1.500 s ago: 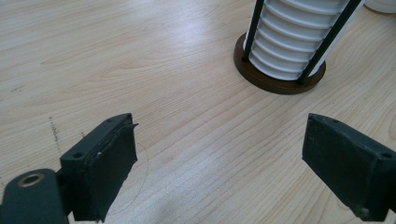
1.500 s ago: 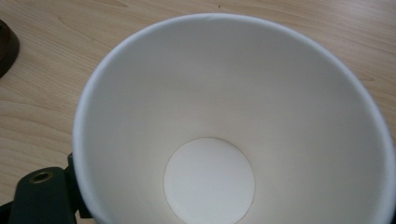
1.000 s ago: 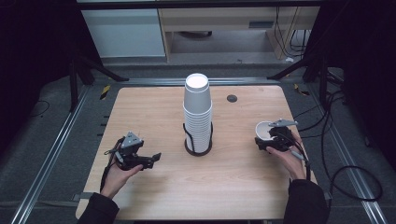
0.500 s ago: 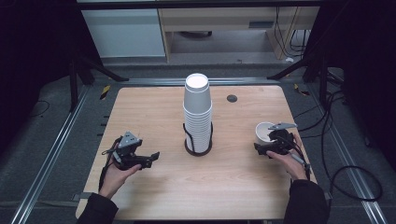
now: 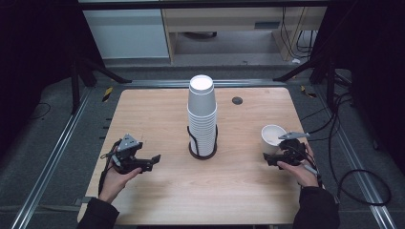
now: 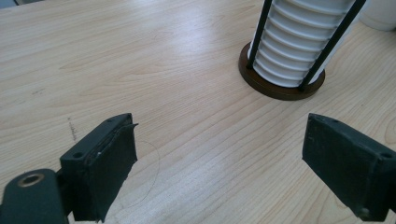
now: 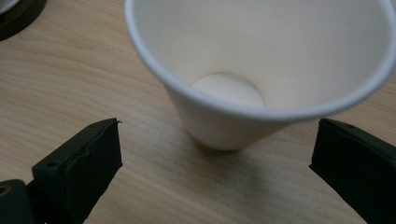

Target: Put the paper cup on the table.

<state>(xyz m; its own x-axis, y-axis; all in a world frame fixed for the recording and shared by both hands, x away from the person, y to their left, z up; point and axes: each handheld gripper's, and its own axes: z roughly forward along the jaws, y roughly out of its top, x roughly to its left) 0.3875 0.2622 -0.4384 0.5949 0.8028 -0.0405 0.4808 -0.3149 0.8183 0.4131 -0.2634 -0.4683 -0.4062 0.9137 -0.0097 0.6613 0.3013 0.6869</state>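
Observation:
A tall stack of white paper cups (image 5: 202,112) stands mid-table in a black wire holder with a brown base (image 5: 203,153). One white cup (image 5: 273,135) stands upright at the right, mouth up and empty. My right gripper (image 5: 270,159) sits just in front of it, open. In the right gripper view the cup (image 7: 261,70) rises close ahead of the right gripper (image 7: 217,172), with the jaws wide apart and not touching it. My left gripper (image 5: 154,161) rests at the left, open and pointing toward the stack. The left gripper (image 6: 224,163) faces the stack (image 6: 303,42) with bare table between its jaws.
A small dark round disc (image 5: 237,100) lies near the wooden table's (image 5: 157,109) far edge, right of the stack. Metal rails (image 5: 57,152) run along both sides of the table. Cables (image 5: 353,167) trail off to the right.
My right gripper has drawn back a little toward the person, away from the single cup, which stays standing. The left gripper has barely shifted.

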